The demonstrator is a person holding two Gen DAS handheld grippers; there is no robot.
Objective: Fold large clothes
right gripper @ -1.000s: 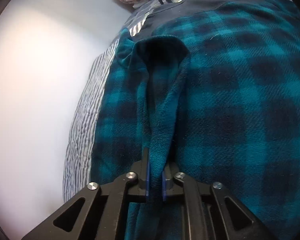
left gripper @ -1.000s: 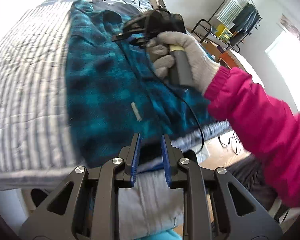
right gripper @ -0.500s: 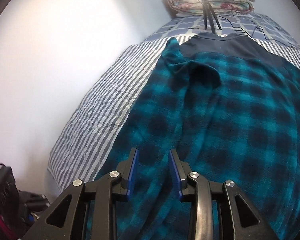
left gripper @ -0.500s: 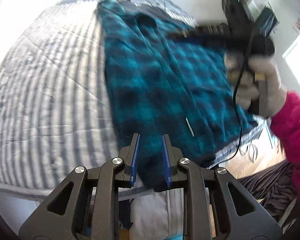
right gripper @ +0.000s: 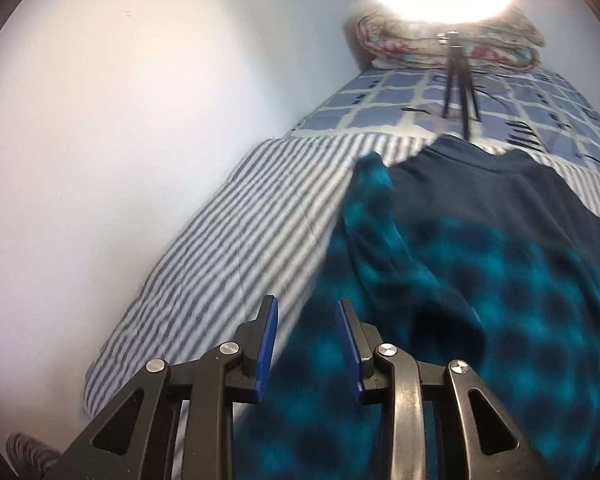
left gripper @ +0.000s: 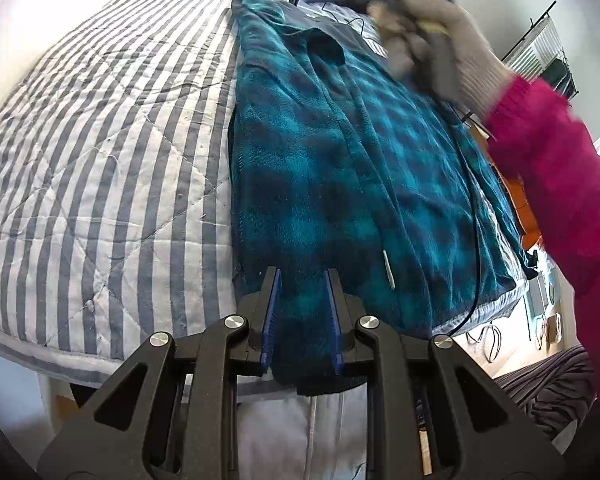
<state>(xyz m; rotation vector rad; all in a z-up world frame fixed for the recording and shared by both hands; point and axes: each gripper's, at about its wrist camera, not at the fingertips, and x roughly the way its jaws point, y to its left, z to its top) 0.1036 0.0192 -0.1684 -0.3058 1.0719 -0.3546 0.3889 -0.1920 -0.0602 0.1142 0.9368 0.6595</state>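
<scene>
Teal plaid fleece jacket lies flat on striped bed quilt, centre frame. Left tool pinches its hem; right tool spread, empty. We judge sleeve fold done; next, regrip collar end.

Bedroom, striped bed, clothes rack

Jacket: teal and black check fleece, plain dark navy panel at the collar end.
Quilt on the bed: grey and white stripes.
Second cover, far end of bed: blue squares with pale grid lines.
Folded blanket: floral, pink on cream.
Left gripper: black frame, blue fingers.
Glove: grey knit.
Sleeve: magenta.
Wall: white.
</scene>
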